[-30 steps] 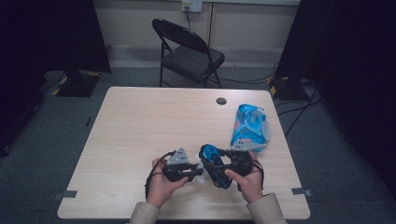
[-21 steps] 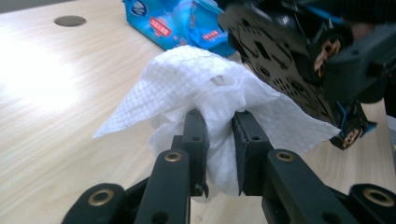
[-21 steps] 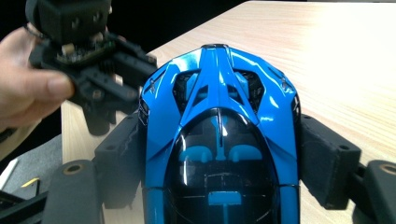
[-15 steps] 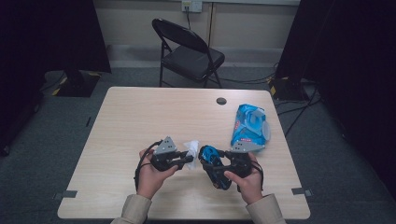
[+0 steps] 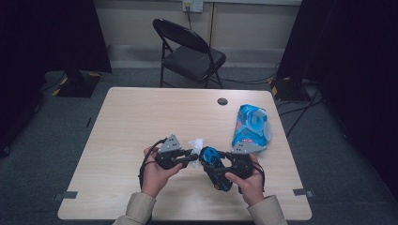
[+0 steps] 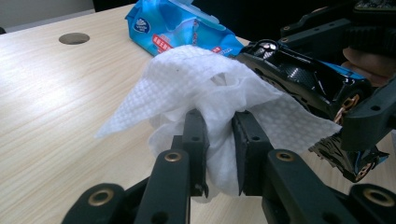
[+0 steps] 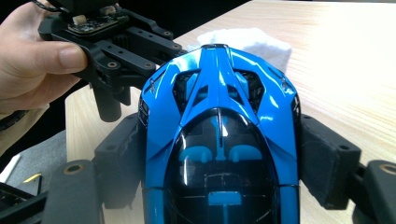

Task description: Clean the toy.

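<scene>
My left gripper [image 5: 191,157] [image 6: 218,122] is shut on a crumpled white wet wipe [image 6: 205,88] [image 5: 196,144]. The wipe rests against one end of a blue and black toy car [image 6: 308,84] [image 5: 214,161]. My right gripper [image 5: 220,172] is shut on that toy car [image 7: 219,135], its jaws pressing on both sides of the body. In the right gripper view the wipe [image 7: 252,42] shows just beyond the car's far end, with the left gripper [image 7: 116,51] and the hand holding it at upper left. Both grippers are held near the table's front edge.
A blue pack of wet wipes [image 5: 252,125] [image 6: 182,25] lies at the right side of the light wooden table [image 5: 141,122]. A round cable hole [image 5: 222,101] is near the far edge. A black folding chair [image 5: 187,51] stands behind the table.
My left gripper moved up and right with the wipe, bringing it against the toy car. The right gripper with the car stayed almost in place.
</scene>
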### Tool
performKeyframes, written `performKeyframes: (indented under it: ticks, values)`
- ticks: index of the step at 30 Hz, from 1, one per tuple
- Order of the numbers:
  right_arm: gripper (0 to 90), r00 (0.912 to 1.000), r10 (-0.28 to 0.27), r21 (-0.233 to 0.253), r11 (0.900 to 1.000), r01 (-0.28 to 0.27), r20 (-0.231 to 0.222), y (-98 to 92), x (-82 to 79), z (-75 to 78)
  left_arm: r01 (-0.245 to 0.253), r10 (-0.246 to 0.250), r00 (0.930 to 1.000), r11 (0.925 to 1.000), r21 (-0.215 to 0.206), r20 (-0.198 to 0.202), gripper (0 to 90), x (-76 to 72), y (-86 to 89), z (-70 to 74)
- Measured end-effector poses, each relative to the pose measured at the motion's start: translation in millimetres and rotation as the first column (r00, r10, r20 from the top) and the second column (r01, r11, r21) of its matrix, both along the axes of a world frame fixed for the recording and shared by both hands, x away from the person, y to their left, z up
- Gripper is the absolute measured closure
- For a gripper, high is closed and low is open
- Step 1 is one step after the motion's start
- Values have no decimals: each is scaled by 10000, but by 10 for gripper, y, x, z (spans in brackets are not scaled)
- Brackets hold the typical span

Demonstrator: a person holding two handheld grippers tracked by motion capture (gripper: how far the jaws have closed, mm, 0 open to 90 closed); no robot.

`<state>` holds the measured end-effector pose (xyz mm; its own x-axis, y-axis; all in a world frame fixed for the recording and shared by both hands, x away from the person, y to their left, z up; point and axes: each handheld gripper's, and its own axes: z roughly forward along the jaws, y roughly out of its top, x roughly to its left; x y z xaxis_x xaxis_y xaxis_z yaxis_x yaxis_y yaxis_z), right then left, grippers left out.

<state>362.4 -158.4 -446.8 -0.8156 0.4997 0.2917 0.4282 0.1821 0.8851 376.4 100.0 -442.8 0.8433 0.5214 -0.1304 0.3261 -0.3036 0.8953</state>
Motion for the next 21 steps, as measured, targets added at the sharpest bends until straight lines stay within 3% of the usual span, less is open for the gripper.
performKeyframes:
  ticks: [21]
  values:
    - [250, 9999, 130, -53, 9999, -130, -20, 26, -17, -5, 250, -250, 9997, 9997, 25, 49, 770, 6, -147, 4]
